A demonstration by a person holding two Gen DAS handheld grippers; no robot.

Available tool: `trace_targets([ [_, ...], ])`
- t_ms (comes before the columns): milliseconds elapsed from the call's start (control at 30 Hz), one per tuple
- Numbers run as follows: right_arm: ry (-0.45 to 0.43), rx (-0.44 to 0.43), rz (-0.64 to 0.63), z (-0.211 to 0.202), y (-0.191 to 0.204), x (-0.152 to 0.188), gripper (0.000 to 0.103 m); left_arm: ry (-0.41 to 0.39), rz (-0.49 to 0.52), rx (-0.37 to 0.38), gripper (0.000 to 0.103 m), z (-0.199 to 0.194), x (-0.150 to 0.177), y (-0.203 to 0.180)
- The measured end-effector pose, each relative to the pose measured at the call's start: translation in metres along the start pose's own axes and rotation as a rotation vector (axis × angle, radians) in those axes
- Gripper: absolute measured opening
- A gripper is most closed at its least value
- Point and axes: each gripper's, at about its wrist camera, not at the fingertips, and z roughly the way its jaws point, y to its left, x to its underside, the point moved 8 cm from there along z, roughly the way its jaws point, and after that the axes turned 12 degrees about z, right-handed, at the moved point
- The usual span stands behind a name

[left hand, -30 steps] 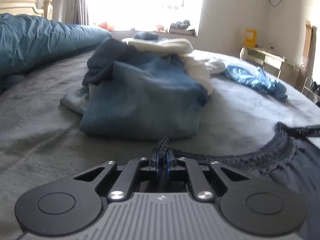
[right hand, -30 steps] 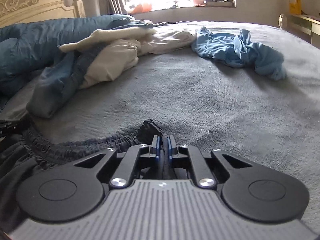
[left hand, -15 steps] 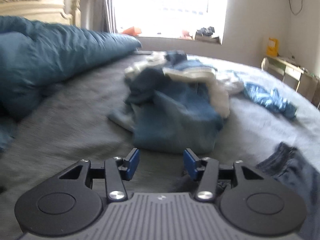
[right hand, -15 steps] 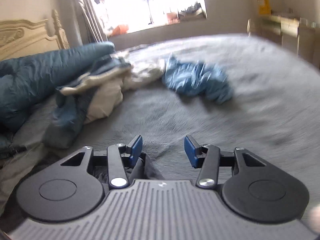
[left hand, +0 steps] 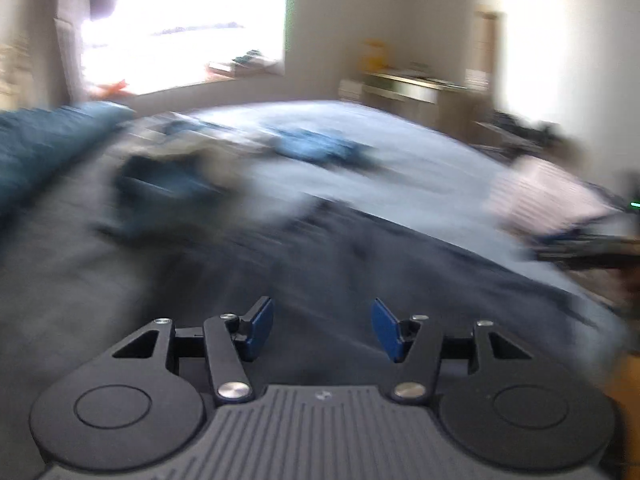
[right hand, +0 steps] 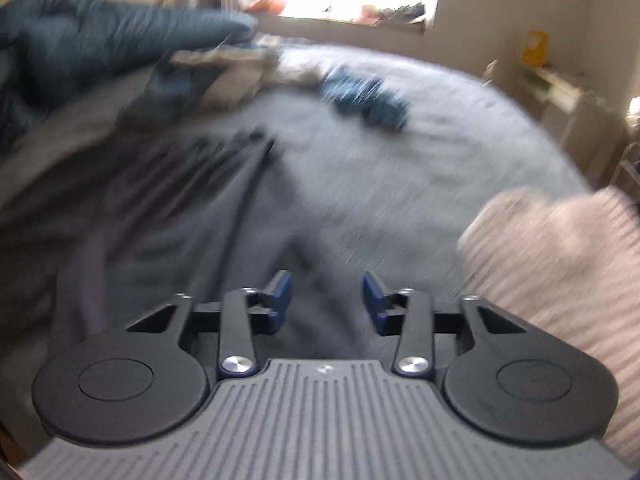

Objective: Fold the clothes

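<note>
Grey bedding is being shown across both views, the bed (right hand: pixel 420 152) filling the middle ground while a bright window (left hand: pixel 184 20) is being blown out behind it. Both pictures are being smeared by motion blur, so fine detail is being lost.

From the left wrist, the left gripper (left hand: pixel 322 328) is being seen with its blue pads (left hand: pixel 262 326) well apart; the jaws are being opened at this moment and nothing is being held between them. Beneath it a dark garment (left hand: pixel 360 256) is being seen spread flat on the bed. Farther back, a blurred pile of blue and cream clothes (left hand: pixel 168 176) is being shown beside a teal duvet (left hand: pixel 44 148), with a light blue garment (left hand: pixel 320 148) lying apart from the pile. At the right edge a pale striped sleeve (left hand: pixel 540 196) is being caught.

From the right wrist, the right gripper (right hand: pixel 325 304) is being seen with its jaws apart but being closed, and no cloth is being pinched between them. The dark garment (right hand: pixel 168 216) is being seen lying below and to the left of it, a long seam or fold running up across the cloth. The striped sleeve (right hand: pixel 560 264) is being shown just beside the right gripper, at the right edge of the frame. A desk (right hand: pixel 560 84) is being glimpsed against the far wall.
</note>
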Motion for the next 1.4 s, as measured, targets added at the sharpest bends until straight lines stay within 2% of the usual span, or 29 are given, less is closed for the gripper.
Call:
trace_targets([
  [67,0.019,-0.043,-0.032,0.017,0.016,0.017,0.026,0.014,0.053,0.062,0.056,0.021,0.021,-0.052],
  [167,0.035,-0.138,-0.115,0.032,0.043,0.035,0.023,0.042,0.129,0.096,0.055,0.048,0.048,-0.108],
  [267,0.08,-0.107,-0.215,0.043,0.039,0.058,0.022,0.074,0.144,0.122,0.054,0.066,0.068,-0.138],
  [333,0.089,-0.089,-0.179,0.04,0.015,0.066,0.022,0.083,0.134,0.144,0.054,0.069,0.076,-0.148],
  [467,0.095,0.029,-0.061,0.021,-0.05,0.066,0.021,0.088,0.097,0.193,0.054,0.067,0.087,-0.151],
  [600,0.069,0.15,-0.013,0.012,-0.08,0.052,0.023,0.068,0.087,0.19,0.054,0.064,0.085,-0.148],
  [700,0.021,0.056,0.015,0.019,-0.059,0.032,0.023,0.036,0.095,0.195,0.054,0.058,0.078,-0.155],
  [833,0.051,-0.082,-0.003,0.062,-0.019,0.021,0.021,0.03,0.134,0.191,0.055,0.063,0.074,-0.165],
  [933,0.082,-0.027,-0.018,0.087,-0.025,0.021,0.021,0.073,0.127,0.195,0.055,0.078,0.083,-0.165],
  [967,0.067,0.01,0.0,0.089,-0.035,0.015,0.021,0.075,0.121,0.201,0.055,0.08,0.084,-0.164],
  [1033,0.037,0.14,0.016,0.087,-0.057,0.001,0.023,0.063,0.106,0.218,0.056,0.079,0.085,-0.161],
  [1067,0.022,0.163,0.026,0.085,-0.061,-0.007,0.023,0.057,0.098,0.227,0.056,0.078,0.085,-0.16],
  [1100,0.014,0.138,0.05,0.083,-0.06,-0.014,0.023,0.05,0.091,0.236,0.056,0.078,0.085,-0.158],
  [1167,0.008,0.034,0.086,0.086,-0.041,-0.031,0.023,0.038,0.078,0.255,0.056,0.076,0.084,-0.155],
  [1267,0.038,-0.089,0.02,0.11,0.004,-0.042,0.023,0.033,0.064,0.27,0.057,0.077,0.085,-0.152],
  [1333,0.088,-0.108,-0.001,0.141,0.021,-0.042,0.022,0.036,0.062,0.275,0.057,0.079,0.087,-0.153],
  [1400,0.086,-0.048,0.016,0.159,0.014,-0.051,0.022,0.029,0.077,0.275,0.057,0.077,0.089,-0.155],
])
